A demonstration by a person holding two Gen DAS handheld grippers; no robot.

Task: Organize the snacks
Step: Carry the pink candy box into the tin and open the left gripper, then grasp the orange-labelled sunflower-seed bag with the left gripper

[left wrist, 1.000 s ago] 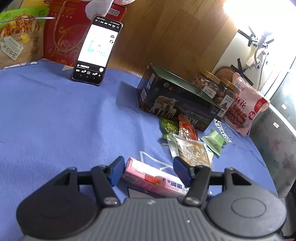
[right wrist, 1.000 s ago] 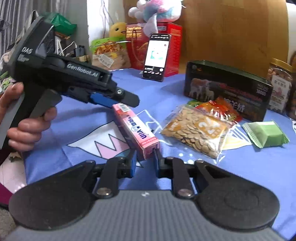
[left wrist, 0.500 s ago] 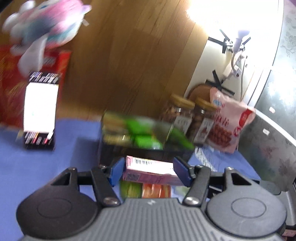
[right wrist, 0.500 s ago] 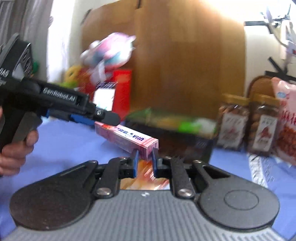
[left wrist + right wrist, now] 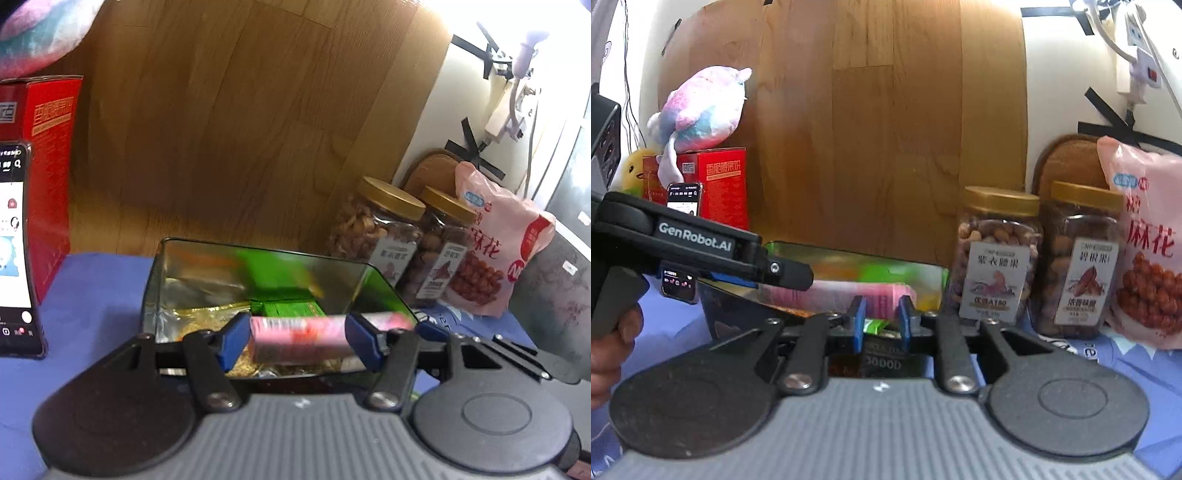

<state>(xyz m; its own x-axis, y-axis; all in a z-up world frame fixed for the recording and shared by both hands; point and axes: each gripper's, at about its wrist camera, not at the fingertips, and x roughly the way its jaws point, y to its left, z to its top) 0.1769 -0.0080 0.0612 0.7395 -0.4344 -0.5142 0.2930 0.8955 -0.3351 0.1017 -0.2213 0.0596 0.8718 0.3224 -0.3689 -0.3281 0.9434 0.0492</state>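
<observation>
- A smartphone [image 5: 14,254] leans on a red carton [image 5: 48,177].
- Left gripper [image 5: 297,341] spans a long pink snack box [image 5: 299,334] lengthwise; its blue pads are wide apart over an open dark tin [image 5: 162,280].
- Right gripper [image 5: 881,321] pinches the box's end.
- Two gold-lidded nut jars [image 5: 997,258] stand right.

A blue cloth-covered surface [image 5: 96,291] carries an open dark metal tin [image 5: 155,280], two gold-lidded clear plastic jars of nuts [image 5: 995,254], a pink snack bag [image 5: 1145,258], a red cardboard box [image 5: 720,184] and a propped black smartphone [image 5: 14,254].
</observation>
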